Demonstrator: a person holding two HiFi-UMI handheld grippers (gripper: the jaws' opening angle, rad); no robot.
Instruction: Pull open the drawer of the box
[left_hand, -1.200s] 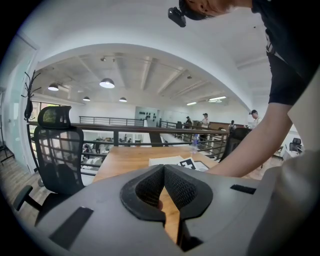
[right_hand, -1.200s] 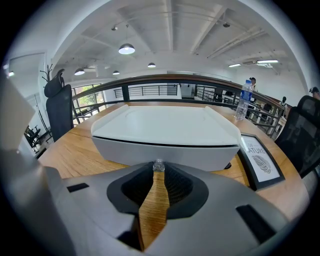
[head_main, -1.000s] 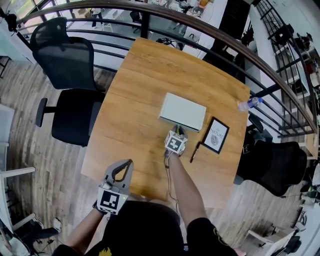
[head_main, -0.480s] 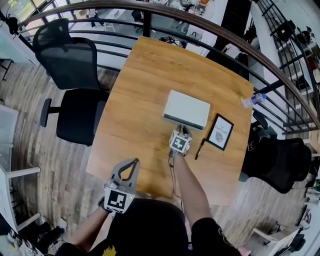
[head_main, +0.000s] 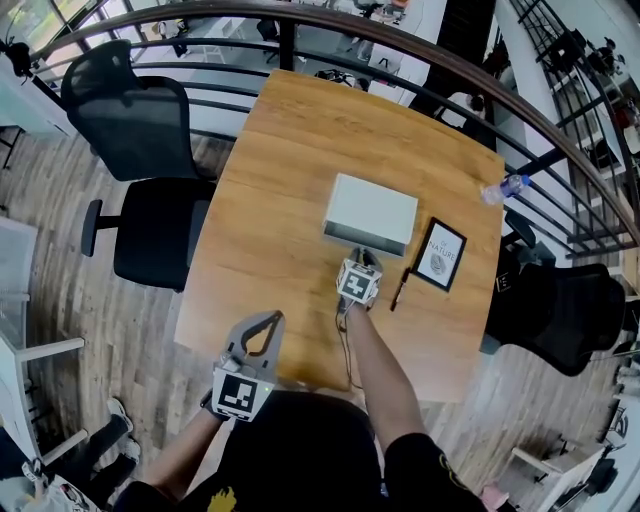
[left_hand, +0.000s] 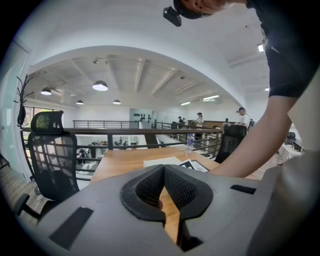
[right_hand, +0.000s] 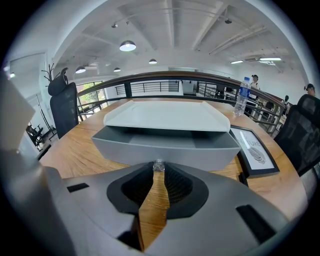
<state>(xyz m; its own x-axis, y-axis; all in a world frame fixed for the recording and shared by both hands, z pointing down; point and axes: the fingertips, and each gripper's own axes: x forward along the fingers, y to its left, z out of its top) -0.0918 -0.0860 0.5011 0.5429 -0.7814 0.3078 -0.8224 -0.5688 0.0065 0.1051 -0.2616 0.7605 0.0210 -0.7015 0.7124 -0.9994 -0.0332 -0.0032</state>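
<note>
Office chairs: two black ones (head_main: 140, 170) on the floor beyond the desk's left edge, well left of the box.
Left hand-held gripper (head_main: 268, 320): held over the desk's near edge, well apart from the box on its near-left side. The jaws meet at their tips with nothing between them (left_hand: 163, 168).
Desk (head_main: 270, 200): wooden top that carries the box and the small things beside it.
Box (head_main: 371, 208): flat, pale grey, lying right of the desk's middle, its lid seen from above.
Drawer (right_hand: 165, 149): drawn part-way out of the box's near side, its grey front wall facing the person (head_main: 362, 237).
Knob (right_hand: 158, 165): small and shiny, on the middle of the drawer front.
Right hand-held gripper (head_main: 365, 254): just in front of the box, jaw tips clamped on the knob (right_hand: 158, 169).
Pen (head_main: 399, 290): dark, on the desk at the near right of the box.
Framed picture (head_main: 440, 255): lies flat just right of the box.
Bottle (head_main: 500, 188): clear, blue cap, near the desk's right edge, well right of the box.
</note>
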